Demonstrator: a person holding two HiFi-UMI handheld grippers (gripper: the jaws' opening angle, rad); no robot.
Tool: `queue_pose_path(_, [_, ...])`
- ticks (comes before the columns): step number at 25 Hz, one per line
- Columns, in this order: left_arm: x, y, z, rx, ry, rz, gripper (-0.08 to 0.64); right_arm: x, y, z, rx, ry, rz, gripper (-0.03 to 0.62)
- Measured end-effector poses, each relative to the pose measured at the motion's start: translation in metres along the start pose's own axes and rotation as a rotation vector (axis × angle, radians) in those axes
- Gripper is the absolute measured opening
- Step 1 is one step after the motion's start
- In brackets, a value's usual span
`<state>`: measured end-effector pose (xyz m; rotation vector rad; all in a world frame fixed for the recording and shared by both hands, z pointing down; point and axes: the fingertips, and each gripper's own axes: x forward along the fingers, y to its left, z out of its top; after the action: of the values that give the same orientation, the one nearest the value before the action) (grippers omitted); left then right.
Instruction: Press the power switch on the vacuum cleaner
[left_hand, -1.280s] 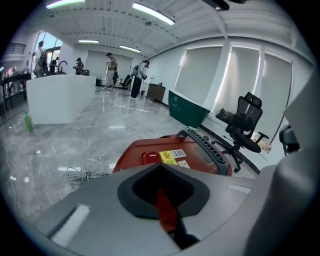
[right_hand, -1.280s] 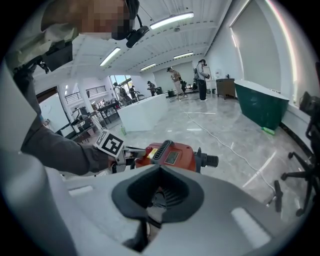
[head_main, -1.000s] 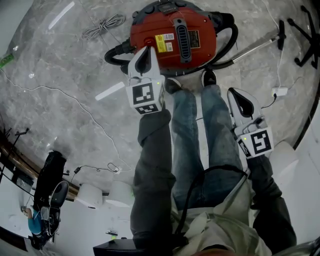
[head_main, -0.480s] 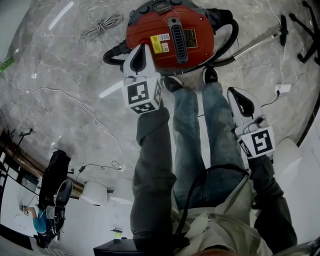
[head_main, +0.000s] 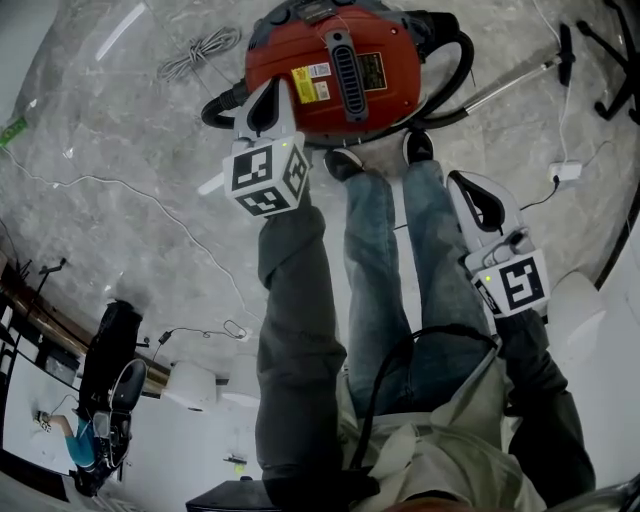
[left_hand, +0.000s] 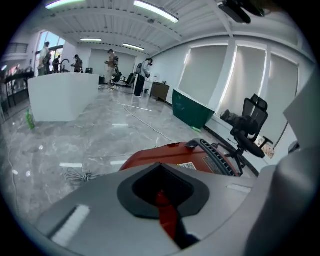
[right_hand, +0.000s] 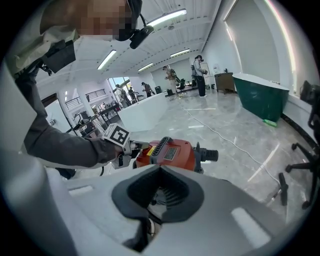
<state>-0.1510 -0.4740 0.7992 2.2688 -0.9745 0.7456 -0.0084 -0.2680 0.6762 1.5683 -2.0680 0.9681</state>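
Now, both tongs are clenched on nothing. Your left gripper (head_main: 266, 100) hovers over the near left edge of the red drum-shaped vacuum cleaner (head_main: 395, 95) by your shoes. Push its closed tip squarely onto the switch, with the right gripper (head_main: 470, 195) held aside.

Open office hall — marble floor (left_hand: 100, 140), white counter (left_hand: 62, 102), swivel chair (left_hand: 252, 125), strip lights (left_hand: 155, 11).

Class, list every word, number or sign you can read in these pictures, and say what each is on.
Nothing can be read.
Yellow label on the vacuum: too small to read.
Dark label beside it: too blurred to read.
Left cube, right cube: square code markers, no words.
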Motion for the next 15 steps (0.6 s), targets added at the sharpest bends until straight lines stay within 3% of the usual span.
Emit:
queue_pose_path(2, [-0.008,0.000,-0.002,-0.057,-0.045,0.001,0.005,-0.004,-0.001,-0.002,-0.001,-0.003,0.001,0.002])
queue_pose_path(5, [-0.027,-0.011,-0.010,-0.076,-0.115,0.022,0.003,-0.014,-0.008,-0.012,-0.004,0.036,0.010,0.002])
queue_pose_path(10, [-0.064,-0.046,-0.032,-0.114,-0.131,0.030,0.003,-0.036,-0.007,-0.025,-0.006,0.066,0.174,0.002])
queue_pose_path(15, [-0.106,-0.096,-0.026,-0.117,-0.188,0.032,0.003,-0.082,-0.035,-0.024,0.017,0.032,0.234,0.002])
